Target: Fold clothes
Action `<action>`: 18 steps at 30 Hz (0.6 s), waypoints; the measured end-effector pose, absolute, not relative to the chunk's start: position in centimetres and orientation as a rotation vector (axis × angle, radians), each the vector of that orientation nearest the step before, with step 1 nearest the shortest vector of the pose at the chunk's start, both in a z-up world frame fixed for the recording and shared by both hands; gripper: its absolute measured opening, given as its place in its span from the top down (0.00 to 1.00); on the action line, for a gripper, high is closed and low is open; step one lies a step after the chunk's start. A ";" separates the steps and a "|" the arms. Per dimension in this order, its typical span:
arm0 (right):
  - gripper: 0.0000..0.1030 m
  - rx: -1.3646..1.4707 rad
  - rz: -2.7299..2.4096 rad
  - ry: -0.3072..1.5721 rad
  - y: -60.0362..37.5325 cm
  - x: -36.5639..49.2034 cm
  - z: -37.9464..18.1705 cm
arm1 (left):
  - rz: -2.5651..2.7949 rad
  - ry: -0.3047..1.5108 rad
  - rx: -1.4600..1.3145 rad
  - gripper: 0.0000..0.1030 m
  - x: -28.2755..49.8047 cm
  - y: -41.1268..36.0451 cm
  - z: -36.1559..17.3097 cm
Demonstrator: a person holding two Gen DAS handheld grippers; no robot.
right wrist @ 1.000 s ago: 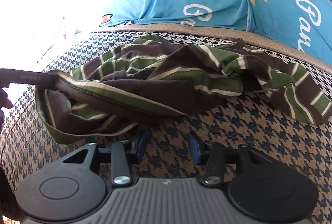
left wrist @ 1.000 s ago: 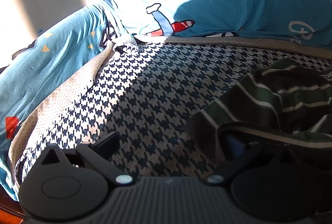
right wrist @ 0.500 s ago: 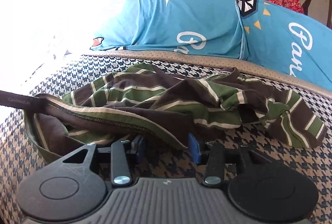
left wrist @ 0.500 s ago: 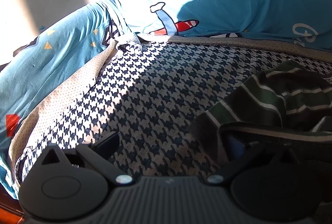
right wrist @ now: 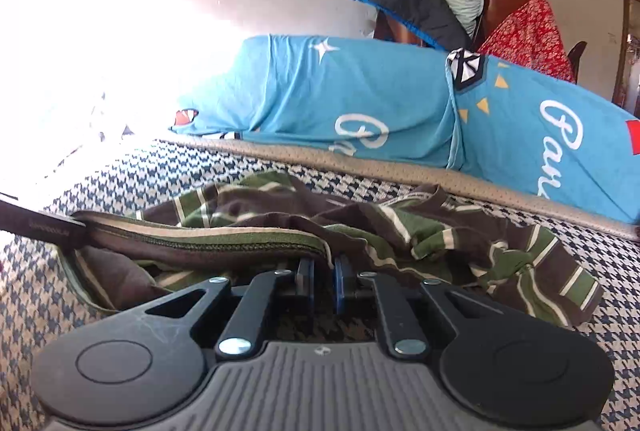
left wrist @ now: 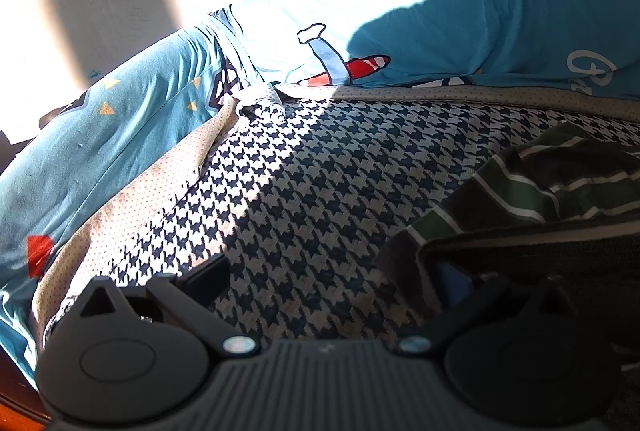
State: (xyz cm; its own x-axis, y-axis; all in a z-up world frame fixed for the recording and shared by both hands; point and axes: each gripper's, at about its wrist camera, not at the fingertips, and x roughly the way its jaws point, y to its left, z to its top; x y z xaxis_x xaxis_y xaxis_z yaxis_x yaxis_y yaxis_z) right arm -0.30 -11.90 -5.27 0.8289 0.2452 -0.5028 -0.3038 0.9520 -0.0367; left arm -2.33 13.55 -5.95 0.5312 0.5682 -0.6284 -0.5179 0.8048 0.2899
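From the left wrist view, my left tool (left wrist: 332, 271) stands wide: one finger (left wrist: 208, 273) sits over bare houndstooth cover, the other is buried under the hem of the striped shirt (left wrist: 532, 187) at the lower right. I cannot tell from this view whether that finger presses anything, and with the jaws so far apart I read this tool as not clamped. The shirt lies crumpled on the bed (left wrist: 320, 183), near its middle, with blue pillows (left wrist: 460, 31) along the far edge.

From the right wrist view, my right tool (right wrist: 323, 277) has its jaws drawn narrow, pads almost meeting, with the shirt's (right wrist: 400, 227) hem edge drooping down between them; I judge it is pinching that hem. A dark strap-like piece (right wrist: 36, 227), which looks like the other tool's finger, reaches in from the left and carries the other end of the same hem, so the edge is stretched taut between the two.

The shirt looks light, soft knit: it will sag, bunch and cling to itself, not slide. The stitched hem is the firmest part, so I would take it there, at the two corners, and lift to let the body hang flat.
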 end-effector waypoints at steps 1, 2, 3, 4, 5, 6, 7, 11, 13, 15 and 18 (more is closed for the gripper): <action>0.93 -0.101 0.292 0.493 -12.1 -0.9 -4.5 | 0.655 0.757 0.076 0.00 -2.6 13.5 -5.6; 0.94 -0.085 0.292 0.468 -12.3 -1.6 -3.8 | 0.660 0.739 0.080 0.00 -3.0 13.4 -5.3; 0.94 -0.071 0.291 0.441 -12.4 -2.3 -3.0 | 0.665 0.722 0.083 0.00 -3.3 13.3 -5.0; 0.94 -0.058 0.290 0.413 -12.6 -3.1 -2.3 | 0.665 0.710 0.084 0.00 -3.7 13.2 -4.7; 0.94 -0.046 0.287 0.387 -12.7 -3.9 -1.7 | 0.663 0.699 0.084 0.00 -4.2 13.0 -4.5; 0.94 -0.036 0.287 0.366 -12.8 -4.7 -1.2 | 0.661 0.688 0.091 0.00 -4.8 12.8 -4.3; 0.94 -0.024 0.288 0.348 -12.9 -5.4 -0.7 | 0.660 0.676 0.096 0.00 -5.5 12.5 -4.0; 0.94 0.010 0.309 0.309 -13.5 -8.5 0.3 | 0.659 0.613 0.095 0.00 -8.2 11.6 -3.1; 0.94 0.023 0.331 0.296 -14.0 -10.3 0.6 | 0.660 0.595 0.086 0.00 -9.6 11.5 -2.8; 0.94 0.023 0.360 0.297 -14.6 -12.0 0.6 | 0.662 0.583 0.079 0.00 -11.0 11.4 -2.8; 0.94 0.009 0.401 0.320 -14.9 -14.1 0.1 | 0.672 0.585 0.088 0.00 -12.5 10.9 -3.2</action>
State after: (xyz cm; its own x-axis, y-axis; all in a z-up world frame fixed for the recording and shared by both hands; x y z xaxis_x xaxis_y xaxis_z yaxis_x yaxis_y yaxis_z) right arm -14.12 -14.94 0.12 0.8714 0.3849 -0.3041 -0.3822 0.9214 0.0710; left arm -12.48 10.90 -3.21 0.6287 0.6098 -0.4826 -0.5617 0.7853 0.2604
